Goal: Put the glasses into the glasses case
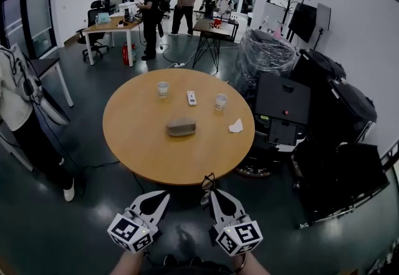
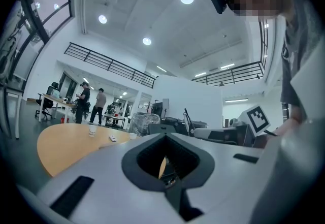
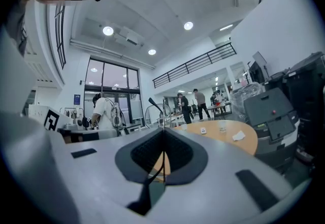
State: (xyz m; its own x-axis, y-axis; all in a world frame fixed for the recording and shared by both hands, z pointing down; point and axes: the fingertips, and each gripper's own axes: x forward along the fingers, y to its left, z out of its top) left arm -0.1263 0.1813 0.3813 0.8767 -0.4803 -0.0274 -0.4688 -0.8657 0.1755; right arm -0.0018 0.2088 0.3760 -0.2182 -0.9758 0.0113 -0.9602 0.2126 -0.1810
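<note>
R gripper [image 1: 214, 193] pinches glasses [image 1: 207, 181] — L gripper [image 1: 164, 194] closed; case [image 1: 181, 127] on table [image 1: 140, 149].

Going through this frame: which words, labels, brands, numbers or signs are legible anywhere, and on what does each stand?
No legible text in any view.
Too small to read: blue sign in the right gripper view's background.
Too small to read: markings on the remote on the round table.
Patterns, not letters: black-and-white square markers on the left gripper and right gripper.
</note>
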